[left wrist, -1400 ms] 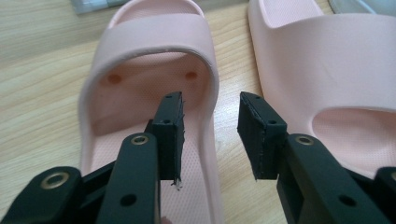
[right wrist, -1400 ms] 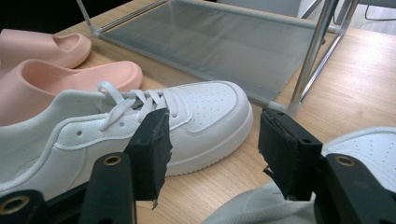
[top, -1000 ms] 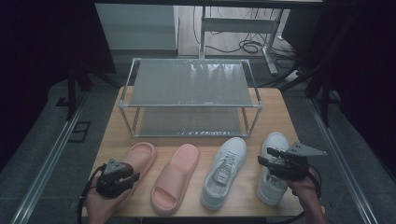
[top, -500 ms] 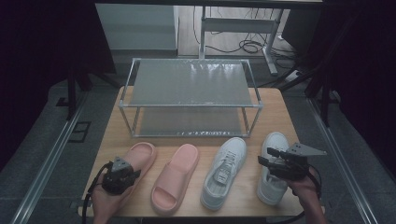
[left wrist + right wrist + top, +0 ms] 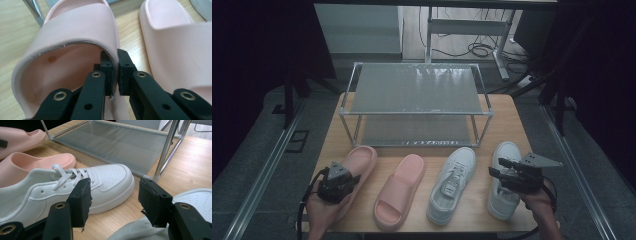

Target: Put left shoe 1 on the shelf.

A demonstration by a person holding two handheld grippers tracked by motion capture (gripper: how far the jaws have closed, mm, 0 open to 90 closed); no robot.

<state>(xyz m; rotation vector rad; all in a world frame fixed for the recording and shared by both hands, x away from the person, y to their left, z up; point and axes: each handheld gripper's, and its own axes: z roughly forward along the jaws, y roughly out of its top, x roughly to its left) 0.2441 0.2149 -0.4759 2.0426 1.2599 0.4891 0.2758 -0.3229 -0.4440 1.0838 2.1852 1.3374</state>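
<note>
Wooden tabletop (image 5: pixel 512 120) before a grey metal-framed shoe rack (image 5: pixel 414 102): the left gripper (image 5: pixel 115 72), jaws just closing, pinches the strap wall of the leftmost soft pink foam slide (image 5: pixel 75 32); the right gripper (image 5: pixel 112 195) hangs wide-jawed, seemingly just above a white sneaker (image 5: pixel 504 180).

- Two black jaws of the left gripper (image 5: pixel 115 72) rising from the bottom edge, just closed onto the side of a strap.
- Pinched between the pads: the right-hand edge of the wide arched strap of a soft pink foam slide sandal (image 5: pixel 75 30).
- Dimpled pink footbed visible under the arch.
- Second matching pink foam slide (image 5: pixel 175 42) just beside, at the right.
- Light wooden tabletop (image 5: pixel 15 32) beneath.
- Shiny metal post (image 5: pixel 33 11) at upper left.
</note>
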